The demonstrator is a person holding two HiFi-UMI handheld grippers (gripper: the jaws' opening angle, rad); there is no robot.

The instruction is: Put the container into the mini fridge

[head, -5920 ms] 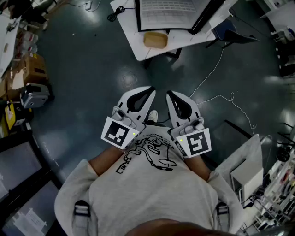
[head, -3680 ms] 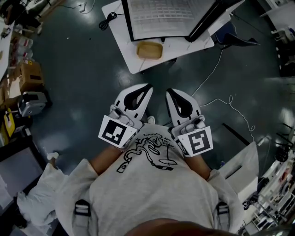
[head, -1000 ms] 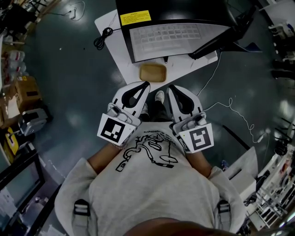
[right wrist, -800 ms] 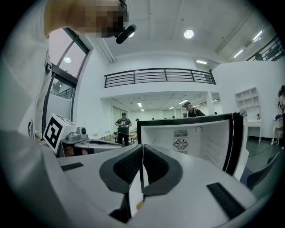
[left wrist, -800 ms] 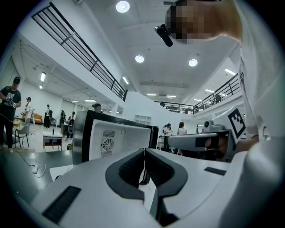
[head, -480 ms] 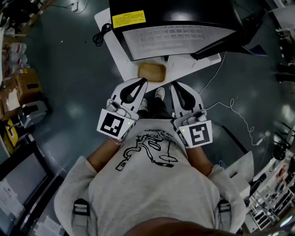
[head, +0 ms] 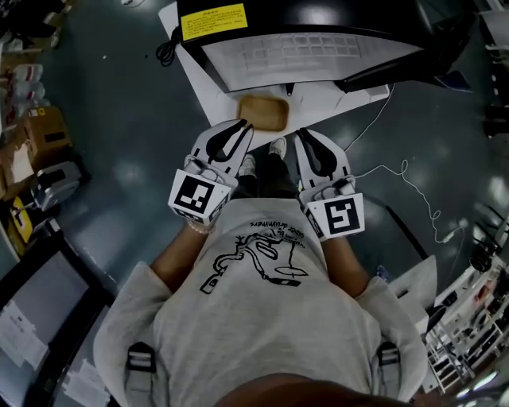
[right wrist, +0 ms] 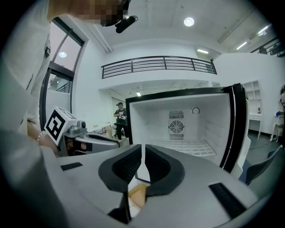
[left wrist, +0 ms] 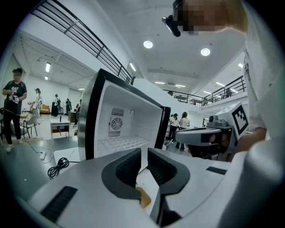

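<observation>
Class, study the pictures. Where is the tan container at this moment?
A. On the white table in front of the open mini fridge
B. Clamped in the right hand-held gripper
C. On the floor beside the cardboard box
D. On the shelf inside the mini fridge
A: the head view shows the tan container lying on the white table, just in front of the open mini fridge.

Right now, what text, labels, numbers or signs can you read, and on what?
Nothing reads clearly enough to quote.
Yellow label on the mini fridge: print too small.
Shirt lettering: blurred.
Left gripper, jaws opening with nothing between them: square marker, no words.
Right gripper: square marker, no words.
</observation>
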